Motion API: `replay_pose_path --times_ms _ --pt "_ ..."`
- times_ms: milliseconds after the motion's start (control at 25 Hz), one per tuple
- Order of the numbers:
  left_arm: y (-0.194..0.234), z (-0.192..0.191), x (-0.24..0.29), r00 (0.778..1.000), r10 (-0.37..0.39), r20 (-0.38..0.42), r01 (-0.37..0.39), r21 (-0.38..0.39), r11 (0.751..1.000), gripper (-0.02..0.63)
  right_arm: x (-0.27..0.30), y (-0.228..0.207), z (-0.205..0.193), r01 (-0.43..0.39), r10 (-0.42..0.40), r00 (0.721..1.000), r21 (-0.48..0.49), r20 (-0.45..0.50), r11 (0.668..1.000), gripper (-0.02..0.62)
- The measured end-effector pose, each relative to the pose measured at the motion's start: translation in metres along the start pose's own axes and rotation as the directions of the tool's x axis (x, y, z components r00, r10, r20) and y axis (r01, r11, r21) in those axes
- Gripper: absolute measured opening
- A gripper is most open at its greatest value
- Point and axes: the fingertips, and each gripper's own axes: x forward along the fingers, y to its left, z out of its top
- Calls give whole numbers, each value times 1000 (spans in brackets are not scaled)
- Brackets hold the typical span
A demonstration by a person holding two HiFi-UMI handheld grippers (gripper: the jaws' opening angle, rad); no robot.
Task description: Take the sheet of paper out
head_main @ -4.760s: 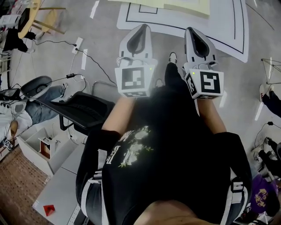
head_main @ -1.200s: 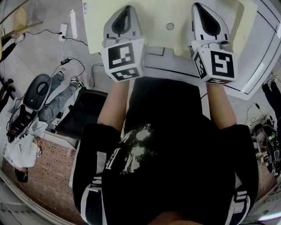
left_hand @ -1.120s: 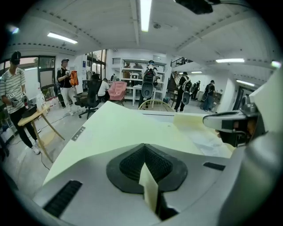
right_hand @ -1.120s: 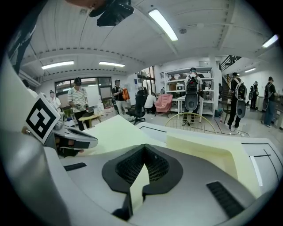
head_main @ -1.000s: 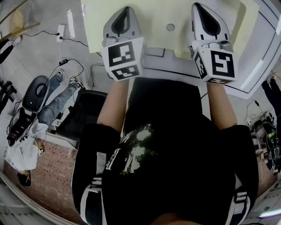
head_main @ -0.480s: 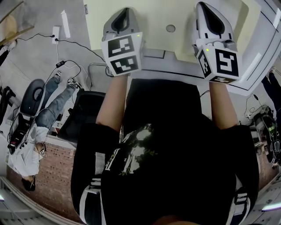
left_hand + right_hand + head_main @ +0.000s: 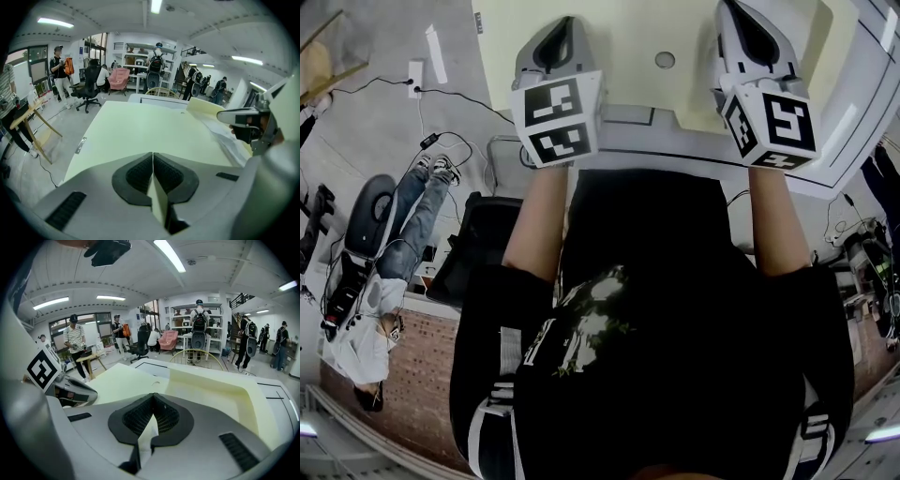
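A few seconds ago the person stood away from the wide pale-yellow table top, and no table lay under the two tools. Now both tools are over its near edge, and in the last second they have come a little more forward. So the approach is nearly finished, but I judge that the taking itself has not begun.

The left gripper has its dark ribbed pads pressed together at the tips. The right gripper is the same, closed tip to tip. Behind each pair of tips a pale sliver shows in the narrow gap. I cannot tell if it is something thin or only the light surface beneath, so I do not count it as a catch.

I cannot find the sheet of paper with certainty. The best candidate is the cream raised layer on the right part of the table, whose edge stands as a step above the top. In the left gripper view a lifted pale flap shows on the same side. The layer lies ahead of the right gripper and does not touch it. To take it, the jaws must first open.
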Motion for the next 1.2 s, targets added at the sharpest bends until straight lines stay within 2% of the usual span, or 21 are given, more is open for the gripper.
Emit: replay_pose_path --times_ms 200,480,520,560,600,1000,1200 --pt "3 0 -2 1000 6 6 -6 10 1000 3 -1 -13 -11 11 -10 998 12 -62 1000 -2" --pt "4 -1 -1 1000 6 18 -7 29 1000 3 -2 -15 -23 -9 6 994 -29 -112 1000 0" --pt "4 -1 -1 1000 10 22 -11 34 999 2 -3 -14 -23 -15 12 993 -30 -115 999 19" --pt "4 -1 -1 1000 13 25 -14 38 999 3 -4 -14 -23 -22 18 993 -33 -120 999 70" --pt "5 -2 -1 1000 14 26 -15 39 999 3 -5 -13 -24 -28 23 992 -37 -125 999 84" --pt "4 -1 0 1000 -18 14 18 29 999 3 -11 -8 -36 -79 64 980 -73 -188 994 91" --pt "-1 0 3 1000 -25 7 25 66 998 2 -5 -8 -44 -116 85 967 -116 -239 986 91"
